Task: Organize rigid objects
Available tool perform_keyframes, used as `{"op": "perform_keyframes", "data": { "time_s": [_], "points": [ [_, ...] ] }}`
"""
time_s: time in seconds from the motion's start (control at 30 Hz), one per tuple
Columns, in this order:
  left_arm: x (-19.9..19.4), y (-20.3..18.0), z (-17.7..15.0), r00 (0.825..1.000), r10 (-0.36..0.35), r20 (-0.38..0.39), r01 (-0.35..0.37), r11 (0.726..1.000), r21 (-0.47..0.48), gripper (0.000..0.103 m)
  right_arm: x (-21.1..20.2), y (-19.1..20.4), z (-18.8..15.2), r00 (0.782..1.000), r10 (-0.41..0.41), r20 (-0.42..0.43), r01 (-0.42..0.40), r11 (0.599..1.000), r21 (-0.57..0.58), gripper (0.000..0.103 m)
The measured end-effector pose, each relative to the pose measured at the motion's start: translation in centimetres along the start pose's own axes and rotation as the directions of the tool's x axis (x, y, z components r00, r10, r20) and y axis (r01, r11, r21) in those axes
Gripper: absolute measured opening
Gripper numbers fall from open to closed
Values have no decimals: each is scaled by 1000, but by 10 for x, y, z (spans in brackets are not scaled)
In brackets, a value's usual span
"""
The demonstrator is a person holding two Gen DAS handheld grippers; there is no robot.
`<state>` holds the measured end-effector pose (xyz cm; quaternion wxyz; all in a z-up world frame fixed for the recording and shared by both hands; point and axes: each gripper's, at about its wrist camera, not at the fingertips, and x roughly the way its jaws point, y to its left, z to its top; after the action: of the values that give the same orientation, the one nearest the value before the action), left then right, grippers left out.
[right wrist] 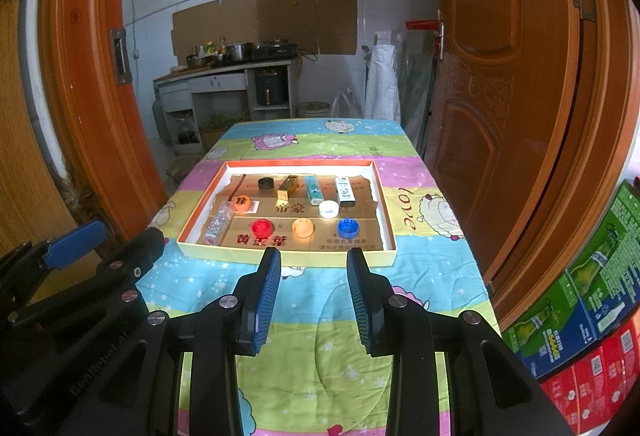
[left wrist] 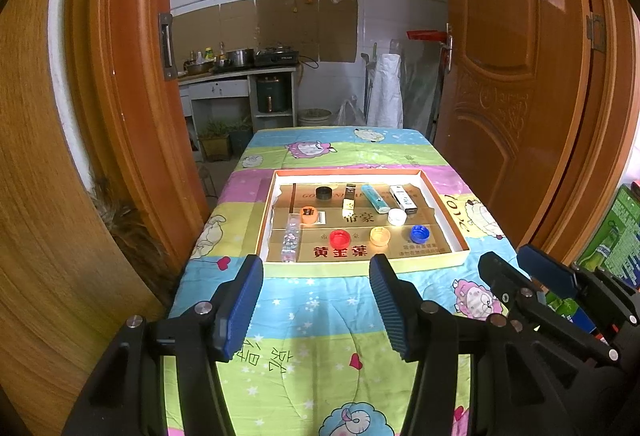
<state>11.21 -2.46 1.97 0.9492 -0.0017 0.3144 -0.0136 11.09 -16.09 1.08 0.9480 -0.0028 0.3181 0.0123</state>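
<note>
A shallow orange-rimmed tray lies on the table, lined with cardboard. In it are a red cap, an orange cap, a blue cap, a white cap, a black cap, an orange round piece, a clear tube, a gold box, a light blue lighter and a white box. My left gripper and right gripper hover open and empty before the tray's near edge.
The table carries a colourful cartoon quilt. Wooden doors flank the table on both sides. Printed cartons stack at the right. A kitchen counter stands beyond the table.
</note>
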Motion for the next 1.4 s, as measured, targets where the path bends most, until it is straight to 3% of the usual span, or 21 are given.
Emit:
{"op": "perform_keyframes", "data": {
  "time_s": [1.4],
  "points": [
    [1, 2, -2, 1000, 3, 1, -3, 1000, -1, 56, 1, 6, 0, 1000, 4, 3, -4, 1000, -7, 35]
  ]
}}
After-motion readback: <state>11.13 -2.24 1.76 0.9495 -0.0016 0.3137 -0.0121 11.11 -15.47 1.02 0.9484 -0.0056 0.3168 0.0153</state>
